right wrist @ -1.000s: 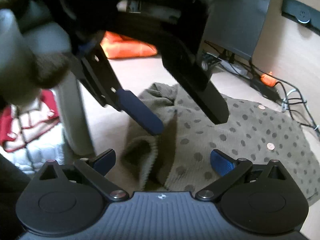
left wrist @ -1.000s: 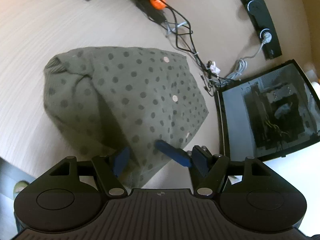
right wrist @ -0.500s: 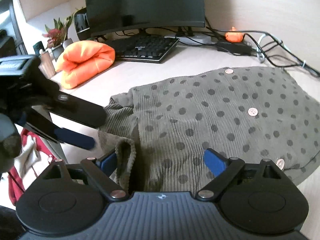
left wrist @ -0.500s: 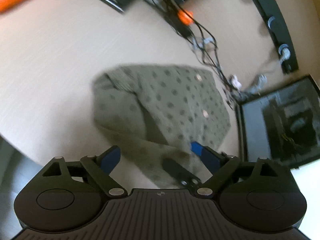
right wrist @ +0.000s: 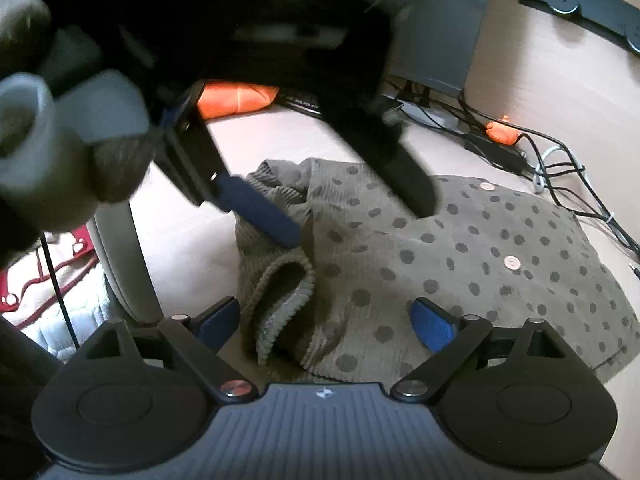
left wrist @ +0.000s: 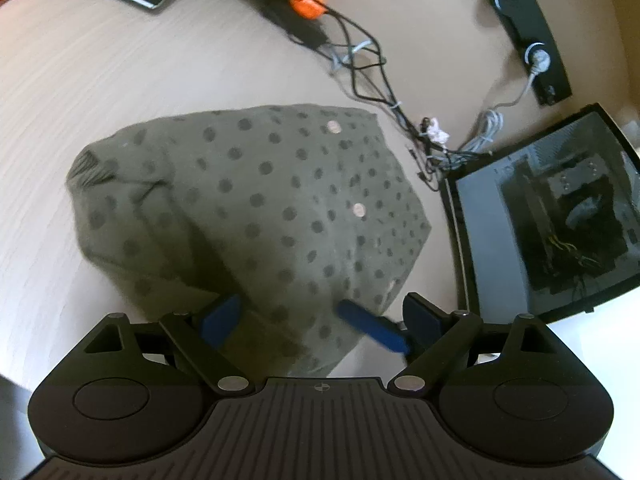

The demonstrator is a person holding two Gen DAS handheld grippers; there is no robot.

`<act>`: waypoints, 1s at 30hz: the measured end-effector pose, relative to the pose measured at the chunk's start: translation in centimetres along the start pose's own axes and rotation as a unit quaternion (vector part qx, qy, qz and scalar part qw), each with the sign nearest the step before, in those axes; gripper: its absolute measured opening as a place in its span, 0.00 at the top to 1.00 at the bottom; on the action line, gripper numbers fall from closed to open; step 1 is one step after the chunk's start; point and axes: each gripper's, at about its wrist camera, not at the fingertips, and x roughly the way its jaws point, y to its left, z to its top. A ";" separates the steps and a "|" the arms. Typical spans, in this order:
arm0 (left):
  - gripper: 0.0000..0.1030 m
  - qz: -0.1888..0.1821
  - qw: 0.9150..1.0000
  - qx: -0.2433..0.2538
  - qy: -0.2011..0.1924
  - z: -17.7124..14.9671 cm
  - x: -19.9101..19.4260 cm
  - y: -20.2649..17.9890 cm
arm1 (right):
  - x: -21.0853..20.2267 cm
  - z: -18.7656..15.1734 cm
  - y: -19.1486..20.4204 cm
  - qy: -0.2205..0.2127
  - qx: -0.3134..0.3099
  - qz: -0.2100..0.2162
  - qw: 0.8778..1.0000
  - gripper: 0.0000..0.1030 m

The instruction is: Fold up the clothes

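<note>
The left claw (left wrist: 320, 318) is held released over the near edge of the cardigan (left wrist: 256, 200), nothing being pinched. The right claw (right wrist: 328, 320) is opening, its pads apart above the cardigan's ribbed cuff (right wrist: 280, 300). The cardigan is spread folded on the worktop (left wrist: 100, 80), with cables (left wrist: 360, 60) beyond it.

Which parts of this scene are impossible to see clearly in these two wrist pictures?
- Near hem of the dotted green garment: left wrist view, hidden behind the gripper body.
- Monitor and most of the keyboard: right wrist view, covered by the blurred left gripper in front.
- Orange fabric: right wrist view, only a strip shows.
- Red and white cloth: right wrist view, cut off by the left edge.
</note>
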 end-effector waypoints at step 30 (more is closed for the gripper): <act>0.11 -0.066 0.996 -0.032 0.056 1.9 2.4 0.7 | 0.2 -0.6 0.5 -0.010 0.042 -0.083 0.996 0.22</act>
